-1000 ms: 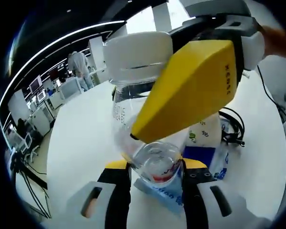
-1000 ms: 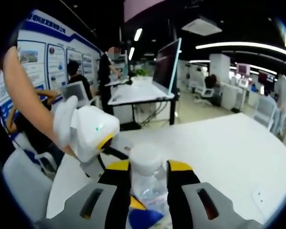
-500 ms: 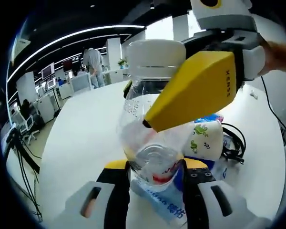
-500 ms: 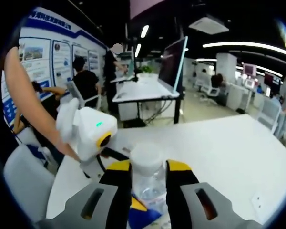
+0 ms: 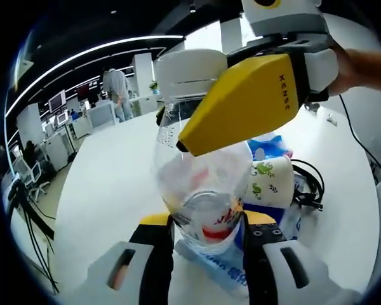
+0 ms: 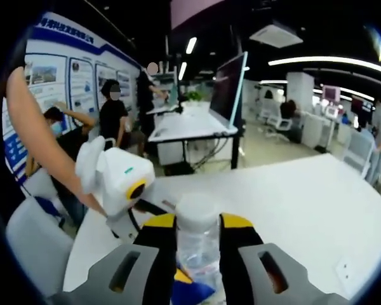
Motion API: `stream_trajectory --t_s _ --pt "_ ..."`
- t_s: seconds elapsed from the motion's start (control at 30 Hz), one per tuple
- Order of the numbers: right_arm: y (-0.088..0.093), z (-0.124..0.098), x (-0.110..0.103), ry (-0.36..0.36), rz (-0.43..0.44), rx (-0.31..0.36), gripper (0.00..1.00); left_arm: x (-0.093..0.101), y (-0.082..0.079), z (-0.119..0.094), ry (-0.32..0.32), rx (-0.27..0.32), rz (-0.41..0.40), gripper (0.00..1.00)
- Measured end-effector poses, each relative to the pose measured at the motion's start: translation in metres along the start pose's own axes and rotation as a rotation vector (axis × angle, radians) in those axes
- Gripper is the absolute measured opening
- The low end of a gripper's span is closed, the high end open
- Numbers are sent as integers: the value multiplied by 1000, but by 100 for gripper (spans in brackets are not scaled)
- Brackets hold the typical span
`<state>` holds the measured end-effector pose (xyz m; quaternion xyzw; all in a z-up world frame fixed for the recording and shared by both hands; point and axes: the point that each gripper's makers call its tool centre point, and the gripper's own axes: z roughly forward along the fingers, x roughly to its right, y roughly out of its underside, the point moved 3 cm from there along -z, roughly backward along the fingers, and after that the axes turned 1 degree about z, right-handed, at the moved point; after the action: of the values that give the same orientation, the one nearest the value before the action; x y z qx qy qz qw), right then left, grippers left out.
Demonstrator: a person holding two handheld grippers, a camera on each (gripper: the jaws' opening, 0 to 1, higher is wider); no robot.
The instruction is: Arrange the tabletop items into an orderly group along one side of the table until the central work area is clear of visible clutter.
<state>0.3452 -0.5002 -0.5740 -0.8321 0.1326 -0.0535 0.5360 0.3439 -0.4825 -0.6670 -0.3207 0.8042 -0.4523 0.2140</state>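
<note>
Clear plastic bottle [image 5: 200, 184] is off the white surface [image 5: 108, 190], long axis running along your left hand-held gripper [image 5: 206, 232]: base toward that camera, white cap [image 5: 190, 70] pointing away. Left jaws clamp its base; your right hand-held gripper [image 6: 197, 236] pinches it at the cap end. Mug [image 5: 271, 182] and cables [image 5: 310, 187] sit beyond.

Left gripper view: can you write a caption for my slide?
Two claws hold one clear bottle above a white table: left claw at its base, right claw near its white cap.
</note>
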Motion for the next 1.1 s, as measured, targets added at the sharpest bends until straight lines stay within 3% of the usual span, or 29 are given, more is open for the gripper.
stream_trajectory --t_s 0.23,0.5,0.83,1.1 --pt "-14 6 7 4 -20 27 20 -11 -8 -5 8 4 13 41" --pt "-27 19 22 11 -28 50 19 -39 -15 -8 -12 -1 42 41" --pt "-32 49 36 25 -45 41 19 -69 -7 -4 -30 -36 49 41" --pt "-29 69 44 82 -44 26 19 -86 1 3 -26 -89 73 41"
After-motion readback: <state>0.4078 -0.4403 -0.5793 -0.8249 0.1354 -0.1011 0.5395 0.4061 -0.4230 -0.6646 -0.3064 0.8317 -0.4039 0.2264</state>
